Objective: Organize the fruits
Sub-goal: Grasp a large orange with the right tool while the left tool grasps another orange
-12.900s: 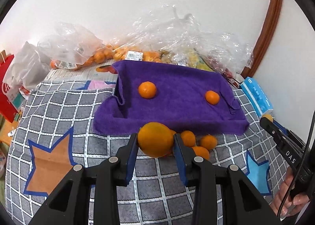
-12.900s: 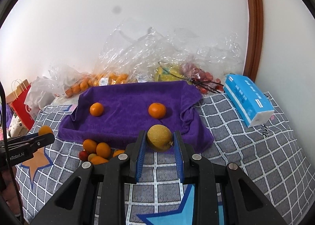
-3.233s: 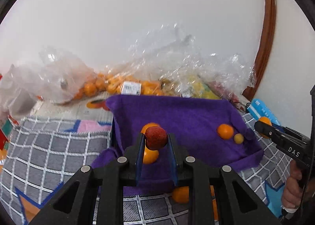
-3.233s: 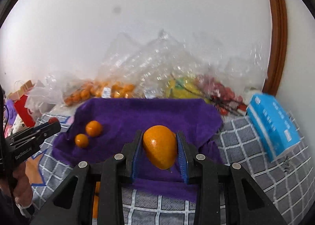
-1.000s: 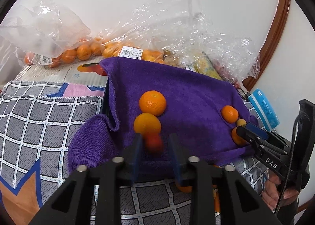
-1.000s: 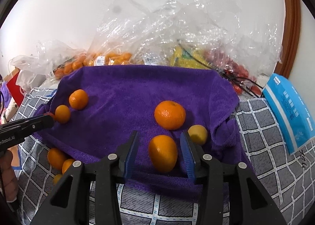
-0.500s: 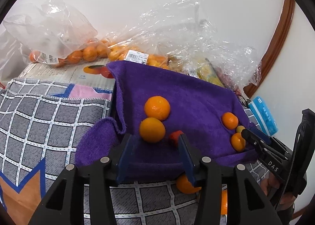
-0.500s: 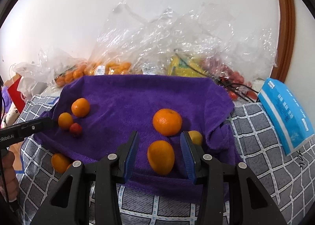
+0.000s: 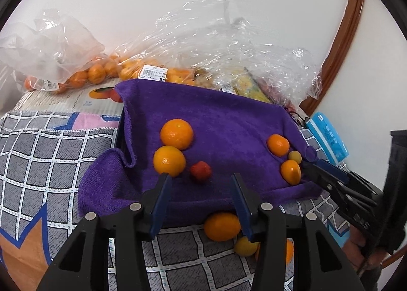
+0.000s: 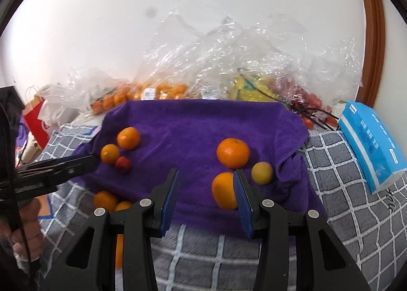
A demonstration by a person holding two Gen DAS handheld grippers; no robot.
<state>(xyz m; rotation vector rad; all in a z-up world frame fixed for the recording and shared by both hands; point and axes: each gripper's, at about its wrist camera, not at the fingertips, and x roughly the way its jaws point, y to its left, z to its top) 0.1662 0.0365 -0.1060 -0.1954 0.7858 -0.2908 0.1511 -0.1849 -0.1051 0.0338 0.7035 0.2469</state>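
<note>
Each fisheye camera looks forward along its own fingers, low over the checked cloth (image 9: 51, 158), toward the white wall. The left wrist view faces the purple towel (image 9: 229, 125) from its left front, the right wrist view from its right front; both share the towel and catch the opposite gripper at one edge.

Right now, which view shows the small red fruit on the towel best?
The left wrist view: the red fruit sits large and unobstructed just ahead of the open jaws. The right wrist view shows it smaller, off to the left beside an orange.
</note>
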